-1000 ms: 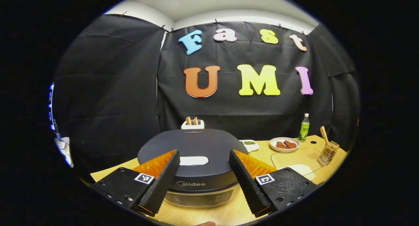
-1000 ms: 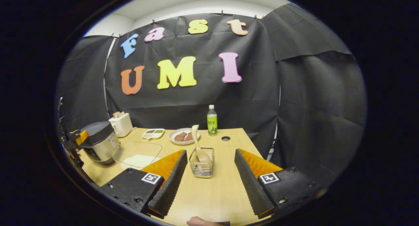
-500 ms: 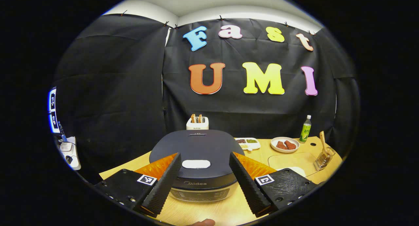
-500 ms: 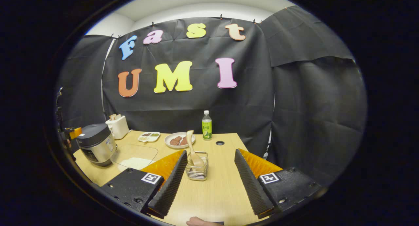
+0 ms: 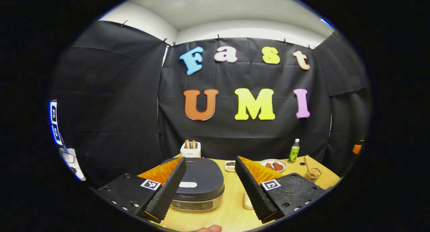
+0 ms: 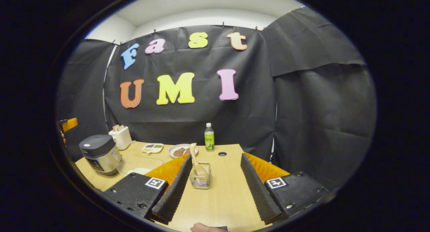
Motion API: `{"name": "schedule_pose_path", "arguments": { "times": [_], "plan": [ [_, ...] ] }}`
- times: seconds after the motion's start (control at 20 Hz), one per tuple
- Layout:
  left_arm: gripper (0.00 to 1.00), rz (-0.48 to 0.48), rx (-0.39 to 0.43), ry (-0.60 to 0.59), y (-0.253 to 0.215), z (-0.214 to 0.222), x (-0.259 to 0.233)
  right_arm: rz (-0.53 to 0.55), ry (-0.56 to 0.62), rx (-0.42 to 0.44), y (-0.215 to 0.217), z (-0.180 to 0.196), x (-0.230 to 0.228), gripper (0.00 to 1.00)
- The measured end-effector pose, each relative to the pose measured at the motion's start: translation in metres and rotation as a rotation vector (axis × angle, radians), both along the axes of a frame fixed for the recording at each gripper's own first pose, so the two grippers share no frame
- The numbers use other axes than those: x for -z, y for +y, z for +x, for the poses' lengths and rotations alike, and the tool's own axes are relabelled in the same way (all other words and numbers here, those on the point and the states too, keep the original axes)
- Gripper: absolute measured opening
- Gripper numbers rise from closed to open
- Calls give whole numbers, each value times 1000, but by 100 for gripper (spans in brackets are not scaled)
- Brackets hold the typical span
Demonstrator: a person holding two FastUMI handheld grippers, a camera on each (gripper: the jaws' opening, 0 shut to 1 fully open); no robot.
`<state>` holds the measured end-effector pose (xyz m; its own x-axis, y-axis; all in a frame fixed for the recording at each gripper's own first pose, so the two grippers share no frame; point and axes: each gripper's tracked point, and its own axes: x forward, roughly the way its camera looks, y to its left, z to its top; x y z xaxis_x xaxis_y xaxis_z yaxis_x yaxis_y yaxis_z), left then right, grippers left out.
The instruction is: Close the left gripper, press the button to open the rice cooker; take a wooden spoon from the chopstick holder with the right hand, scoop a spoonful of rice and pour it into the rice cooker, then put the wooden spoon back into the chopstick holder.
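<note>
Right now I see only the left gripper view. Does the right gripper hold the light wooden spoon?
Observer: No, the right gripper is open and empty.
Operator: Where is the spoon?
Observer: The light wooden spoon stands in the wire chopstick holder, ahead between that gripper's fingers.
Operator: And the rice?
Observer: A white heap, probably rice, lies on the clear board beside the silver, black-lidded rice cooker.
</note>
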<state>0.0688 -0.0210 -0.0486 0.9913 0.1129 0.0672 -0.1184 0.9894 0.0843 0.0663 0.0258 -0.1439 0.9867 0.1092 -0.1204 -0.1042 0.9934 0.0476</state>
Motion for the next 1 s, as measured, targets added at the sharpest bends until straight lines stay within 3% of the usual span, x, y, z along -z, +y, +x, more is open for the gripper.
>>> {"name": "schedule_pose_path", "arguments": {
  "times": [0.2,0.35,0.6,0.9,0.95,1.0],
  "plan": [
    [93,21,57,-70,-25,-21,-26,0,-45,-4,3,-10,-20,94],
    [93,39,97,-54,-41,-29,-24,23,-79,2,-1,-19,-35,94],
    [93,60,116,-35,-55,-46,-16,-3,-111,41,-10,-32,-52,93],
    [93,64,133,-34,-71,-68,-16,8,-152,20,-15,-58,-68,94],
    [84,72,140,-31,-75,-71,-15,5,-154,19,-18,-59,-68,93],
    [93,78,137,-28,-75,-73,-15,2,-151,18,-18,-60,-65,93]
  ]
}}
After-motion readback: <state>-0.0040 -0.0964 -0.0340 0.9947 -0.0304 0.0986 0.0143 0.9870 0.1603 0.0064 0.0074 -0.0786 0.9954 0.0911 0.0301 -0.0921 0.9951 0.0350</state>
